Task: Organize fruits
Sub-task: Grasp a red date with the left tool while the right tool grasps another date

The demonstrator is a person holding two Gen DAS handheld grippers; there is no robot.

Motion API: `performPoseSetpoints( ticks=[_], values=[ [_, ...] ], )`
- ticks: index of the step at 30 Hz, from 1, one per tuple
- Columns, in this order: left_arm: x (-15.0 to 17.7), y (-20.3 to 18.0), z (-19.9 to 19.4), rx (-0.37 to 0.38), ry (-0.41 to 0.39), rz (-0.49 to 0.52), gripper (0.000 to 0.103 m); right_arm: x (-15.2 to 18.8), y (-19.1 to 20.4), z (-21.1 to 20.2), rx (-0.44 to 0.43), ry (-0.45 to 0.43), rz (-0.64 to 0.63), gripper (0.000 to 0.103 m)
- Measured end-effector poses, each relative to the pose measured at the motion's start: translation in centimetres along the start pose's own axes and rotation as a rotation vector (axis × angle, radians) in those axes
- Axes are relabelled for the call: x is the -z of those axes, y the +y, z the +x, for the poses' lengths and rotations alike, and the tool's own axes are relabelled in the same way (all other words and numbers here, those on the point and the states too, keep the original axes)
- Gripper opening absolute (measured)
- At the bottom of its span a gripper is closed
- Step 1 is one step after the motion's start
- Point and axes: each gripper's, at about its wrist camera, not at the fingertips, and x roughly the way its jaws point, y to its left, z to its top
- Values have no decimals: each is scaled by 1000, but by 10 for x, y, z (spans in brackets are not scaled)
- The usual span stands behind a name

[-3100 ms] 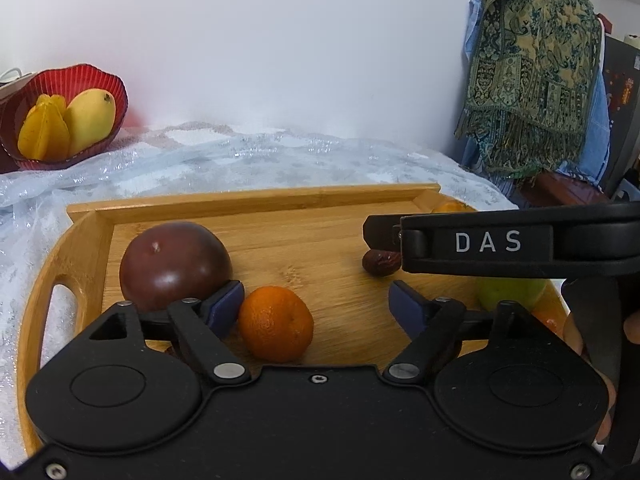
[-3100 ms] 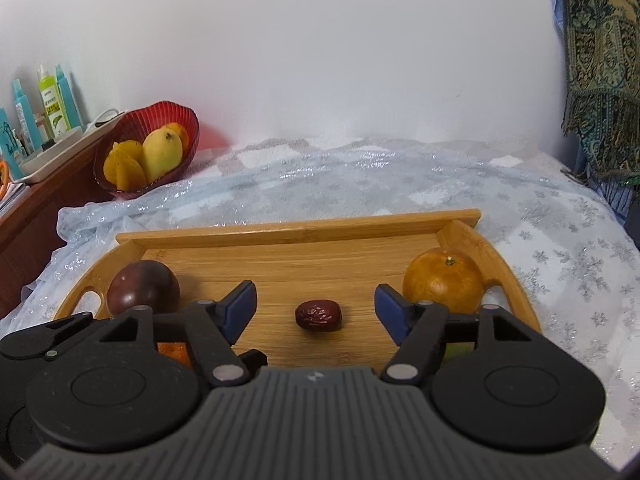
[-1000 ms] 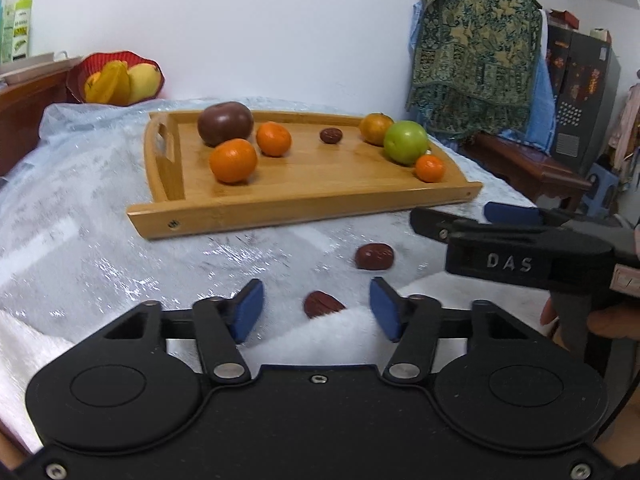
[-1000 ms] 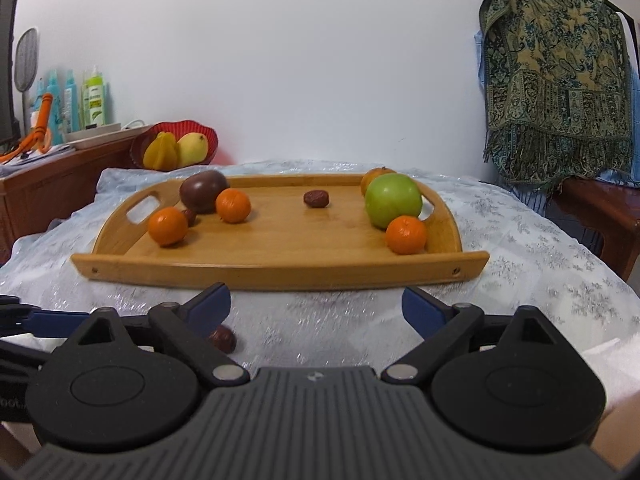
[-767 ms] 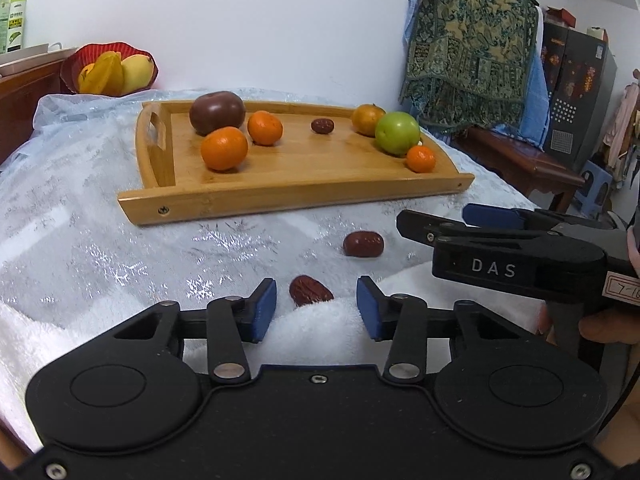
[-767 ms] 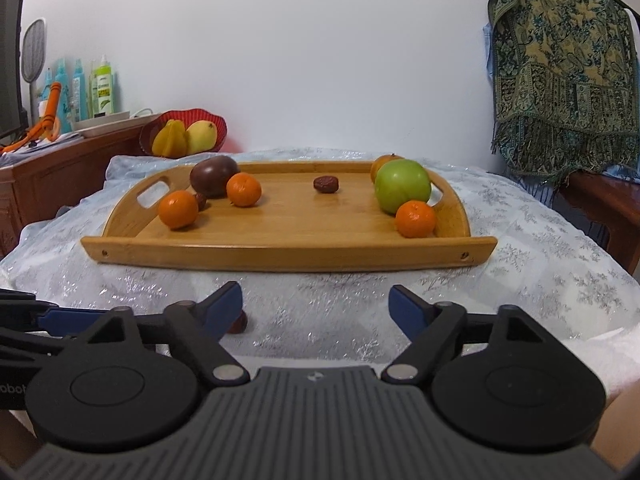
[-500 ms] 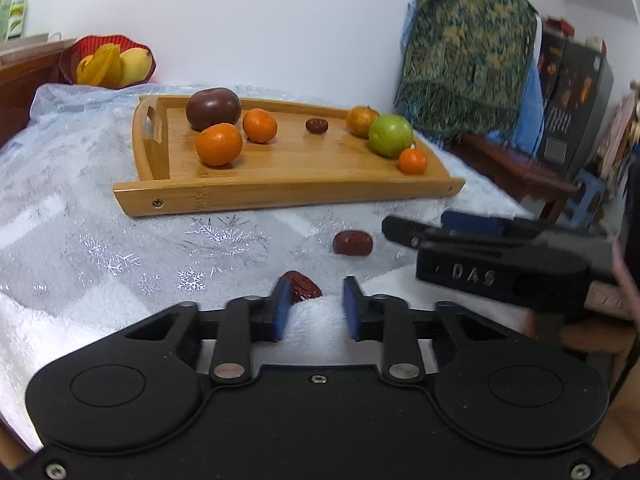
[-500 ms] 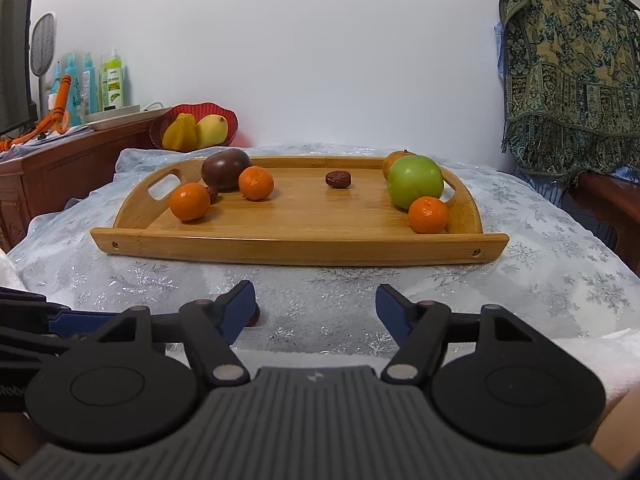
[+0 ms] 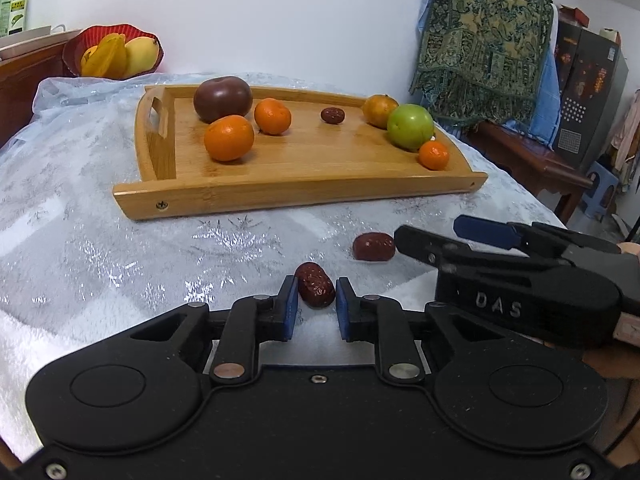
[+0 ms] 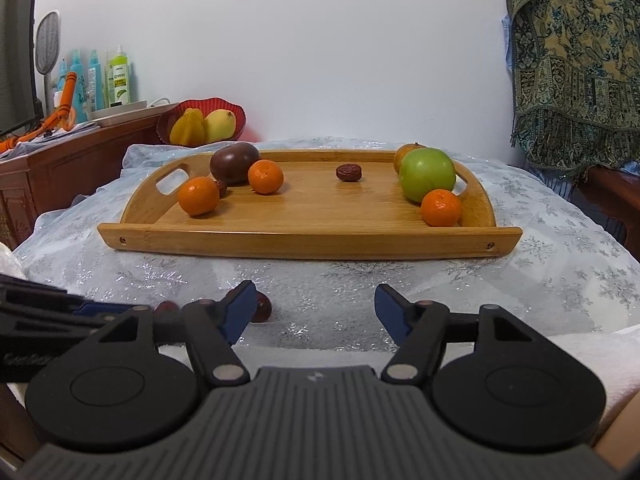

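— While the left gripper [image 9: 316, 309] sits low on the tablecloth [image 9: 80, 240], what's it got?
— Pads nearly closed around a red date [image 9: 315, 284]; actual contact can't be confirmed.
— Right gripper [image 10: 315, 312]?
— Wide apart, holding nothing; second date [image 9: 373, 246] just at its left fingertip.
— Tray [image 10: 308, 236]?
— Farther back, holding oranges, green apple [image 10: 427, 174], one date [image 10: 349, 172].
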Motion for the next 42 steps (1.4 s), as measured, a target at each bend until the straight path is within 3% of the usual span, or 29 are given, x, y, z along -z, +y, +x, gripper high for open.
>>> performPoseSetpoints(
  ticks=[7,16,29,42],
  values=[
    [-4,0,5,-46,-22,18,19,2,4,-1,-32,-3,-11,72],
    [-14,7,14,-97,-40,3,19,6,22,2,-85,3,-81,59],
    [-17,18,19,-143,-54,-27,20,5,33,18,-102,19,-45,37],
    [-20,16,26,-154,-66,-32,22,1,19,23,-65,1,68,35]
  ],
)
